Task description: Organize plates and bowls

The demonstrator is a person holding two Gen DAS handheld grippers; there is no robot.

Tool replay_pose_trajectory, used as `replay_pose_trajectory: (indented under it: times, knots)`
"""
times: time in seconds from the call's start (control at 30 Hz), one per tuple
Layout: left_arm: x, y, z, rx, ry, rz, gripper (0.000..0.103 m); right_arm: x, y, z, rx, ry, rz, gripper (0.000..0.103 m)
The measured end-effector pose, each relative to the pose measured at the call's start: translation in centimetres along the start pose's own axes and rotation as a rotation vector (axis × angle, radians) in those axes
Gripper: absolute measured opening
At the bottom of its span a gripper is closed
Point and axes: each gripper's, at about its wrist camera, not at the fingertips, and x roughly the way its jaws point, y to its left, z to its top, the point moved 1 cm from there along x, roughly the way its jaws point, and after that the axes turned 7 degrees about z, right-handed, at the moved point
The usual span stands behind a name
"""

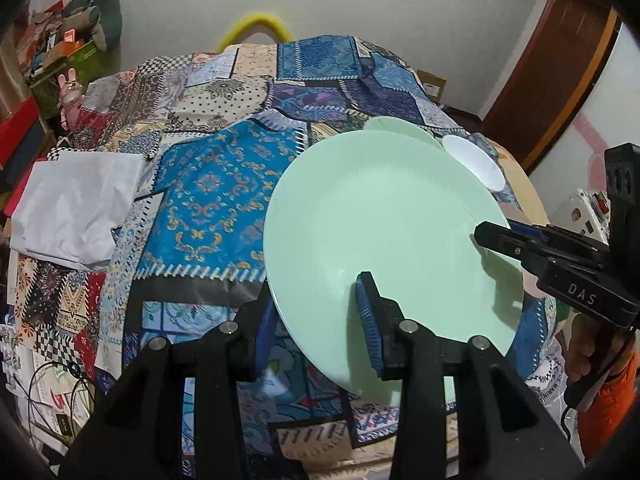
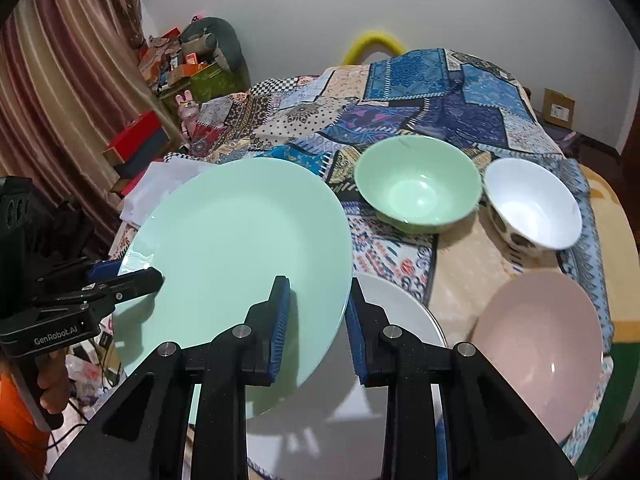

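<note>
Looking along the left gripper, the pale green plate fills the middle: smooth, glossy, round and shallow, with nothing on it. It is tilted and held off the patchwork cloth. The left gripper's pads are clamped on the plate's near-left rim, one above and one beneath. The right gripper pinches the rim from the right side. Behind the plate's far edge peek the rim of a green bowl and part of a white bowl; their insides are mostly hidden here. A folded white cloth lies at the left.

From the right gripper, its pads grip the same green plate at the near-right rim, while the left gripper holds the opposite edge. Under the plate lies a white plate, bare. Beyond stand the green bowl and, just beside it, the white bowl with a spotted outside, both empty. A pink bowl sits near right, also empty.
</note>
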Motion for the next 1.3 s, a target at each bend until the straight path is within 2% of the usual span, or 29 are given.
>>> replay_pose_trajectory:
  times: [0.63,1.03,1.3]
  knots:
    - [3.5,-3.8,-3.5,0.029,0.106,-0.07,0.038,-1.3,-3.3,-5.3,0.11,0.028,-0.037,0.025]
    - [5.9,-4.8,-4.3,0.049,0.16,-0.071,0.038,-0.8,-4.8,-7.3,0.166,0.054,-0.038,0.025]
    - [6.4,-5.0,-4.0,0.068,0.146,-0.041,0.038,-0.3,-5.2,-7.7,0.177,0.063,-0.04,0.025]
